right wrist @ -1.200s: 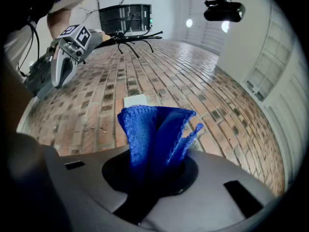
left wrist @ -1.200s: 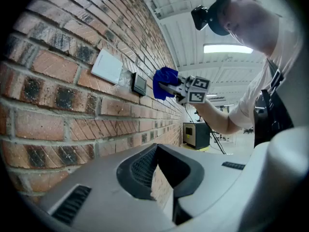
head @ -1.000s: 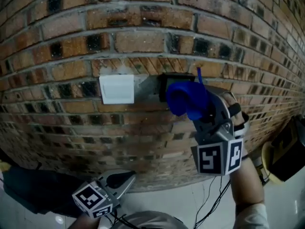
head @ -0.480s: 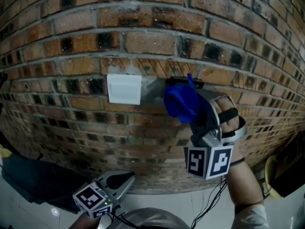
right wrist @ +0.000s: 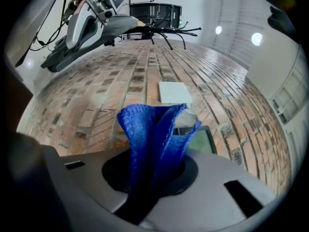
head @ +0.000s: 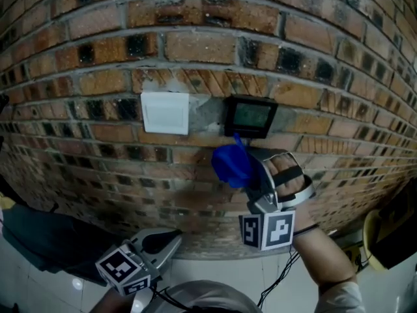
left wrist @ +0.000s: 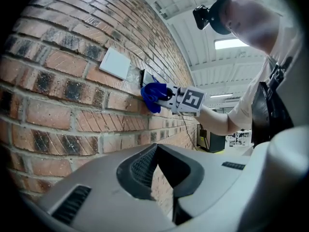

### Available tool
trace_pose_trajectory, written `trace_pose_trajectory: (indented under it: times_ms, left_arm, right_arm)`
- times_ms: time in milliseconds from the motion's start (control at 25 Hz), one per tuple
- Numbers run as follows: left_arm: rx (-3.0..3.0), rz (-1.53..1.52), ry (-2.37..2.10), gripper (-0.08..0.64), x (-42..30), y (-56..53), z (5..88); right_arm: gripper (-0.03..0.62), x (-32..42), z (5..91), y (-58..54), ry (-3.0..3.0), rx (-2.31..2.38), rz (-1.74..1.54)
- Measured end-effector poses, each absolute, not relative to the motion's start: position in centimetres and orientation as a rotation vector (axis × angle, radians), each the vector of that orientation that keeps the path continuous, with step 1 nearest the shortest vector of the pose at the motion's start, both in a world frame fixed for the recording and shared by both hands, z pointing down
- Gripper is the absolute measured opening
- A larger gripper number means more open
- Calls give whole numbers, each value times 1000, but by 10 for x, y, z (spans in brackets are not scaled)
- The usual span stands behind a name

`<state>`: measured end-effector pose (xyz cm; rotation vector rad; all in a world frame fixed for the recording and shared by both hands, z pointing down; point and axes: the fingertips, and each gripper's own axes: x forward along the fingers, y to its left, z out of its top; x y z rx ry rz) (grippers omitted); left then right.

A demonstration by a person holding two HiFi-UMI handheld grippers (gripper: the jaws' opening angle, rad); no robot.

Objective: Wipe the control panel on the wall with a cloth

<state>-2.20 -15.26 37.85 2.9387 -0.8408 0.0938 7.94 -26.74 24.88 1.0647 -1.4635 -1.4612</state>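
Blue cloth (head: 228, 163) being clamped by right gripper (head: 251, 180), bunched end being presented just below control panel (head: 251, 117) for wiping; left gripper (head: 171, 243) being held low, closed, empty.

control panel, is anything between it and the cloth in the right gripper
Nothing visible does. The blue cloth, clamped in the right gripper, sits below and left of the control panel, with only bare brick wall between them. The white plate is off to the panel's left, outside that path.
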Motion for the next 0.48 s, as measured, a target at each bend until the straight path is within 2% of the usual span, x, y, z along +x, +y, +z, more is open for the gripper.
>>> trace_pose_trajectory:
  times_ms: [120,480]
  left_arm:
    - [2940,93,-839,-6,-22,-151,380]
    - [2934,73,-838,-7,-21,-151,379]
  right_arm:
    - [86,80,250,-265,-1480,1033,-1448]
    - [86,74,137,-245,-1481,1211,-1624]
